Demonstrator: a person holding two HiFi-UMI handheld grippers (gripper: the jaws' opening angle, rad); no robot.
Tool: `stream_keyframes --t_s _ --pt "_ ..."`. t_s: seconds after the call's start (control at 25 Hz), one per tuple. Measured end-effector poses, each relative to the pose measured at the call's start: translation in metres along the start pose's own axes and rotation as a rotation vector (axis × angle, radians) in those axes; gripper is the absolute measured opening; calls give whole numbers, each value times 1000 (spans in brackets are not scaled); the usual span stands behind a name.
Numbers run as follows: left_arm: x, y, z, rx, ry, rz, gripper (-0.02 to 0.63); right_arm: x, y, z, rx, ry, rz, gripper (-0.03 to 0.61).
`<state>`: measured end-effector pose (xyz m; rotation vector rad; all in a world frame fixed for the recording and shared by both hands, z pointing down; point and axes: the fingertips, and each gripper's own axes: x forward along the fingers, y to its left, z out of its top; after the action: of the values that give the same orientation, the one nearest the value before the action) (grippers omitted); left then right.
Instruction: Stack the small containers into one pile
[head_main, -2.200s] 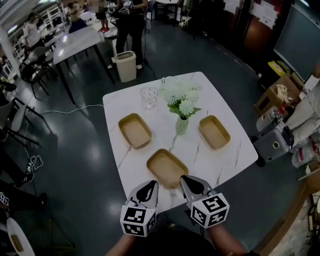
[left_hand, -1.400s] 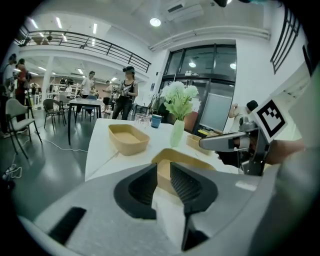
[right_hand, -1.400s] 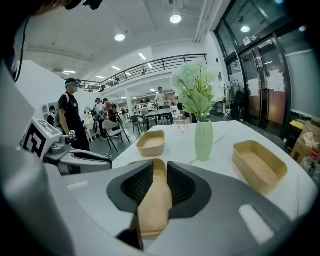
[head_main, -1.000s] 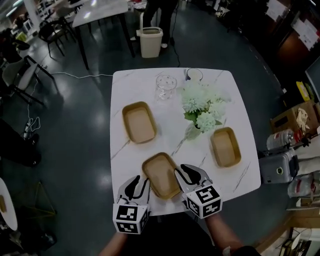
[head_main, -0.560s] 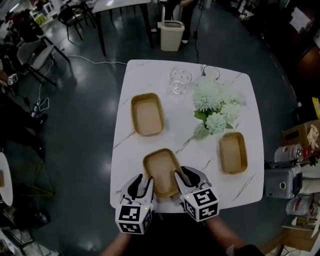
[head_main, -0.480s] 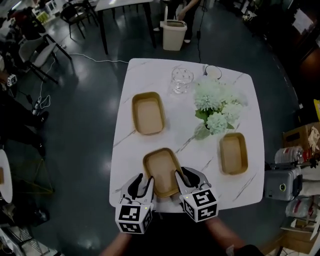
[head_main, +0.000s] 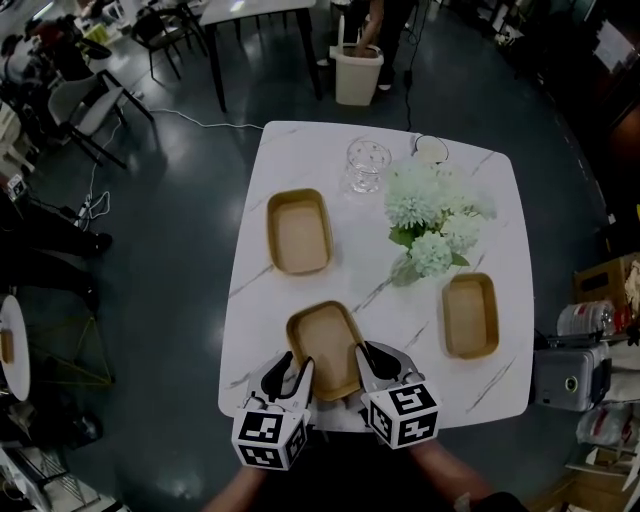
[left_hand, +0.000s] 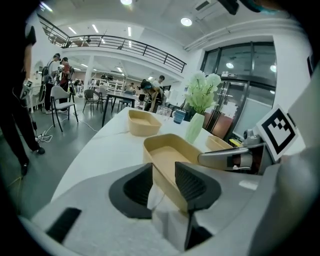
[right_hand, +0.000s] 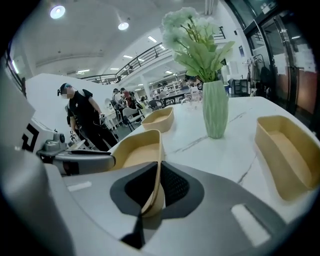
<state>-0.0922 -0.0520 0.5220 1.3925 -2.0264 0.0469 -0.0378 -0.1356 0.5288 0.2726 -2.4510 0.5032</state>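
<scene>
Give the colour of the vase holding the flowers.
The vase is pale green; the right gripper view shows it best.

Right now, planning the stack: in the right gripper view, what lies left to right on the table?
Near container → vase → right container. The far container overlaps the near one, so it is left out.

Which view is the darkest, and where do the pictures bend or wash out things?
Head view: darkest, dim toward the corners, with lamp glints on the glossy floor. Left gripper view: strong fisheye, black corners, the balcony railing bowed, ceiling lamp blown out. Right gripper view: same bending; near container sharp, far background soft.
</scene>
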Motion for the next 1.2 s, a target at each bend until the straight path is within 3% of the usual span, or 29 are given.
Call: stream_keyframes --t_s 0.52,1.2 --pt "-2 3 53 47 -44 -71 137 -6 8 43 105 -56 -1 15" --pt "17 56 147 146 -79 -222 140 39 27 131 162 -167 -127 15"
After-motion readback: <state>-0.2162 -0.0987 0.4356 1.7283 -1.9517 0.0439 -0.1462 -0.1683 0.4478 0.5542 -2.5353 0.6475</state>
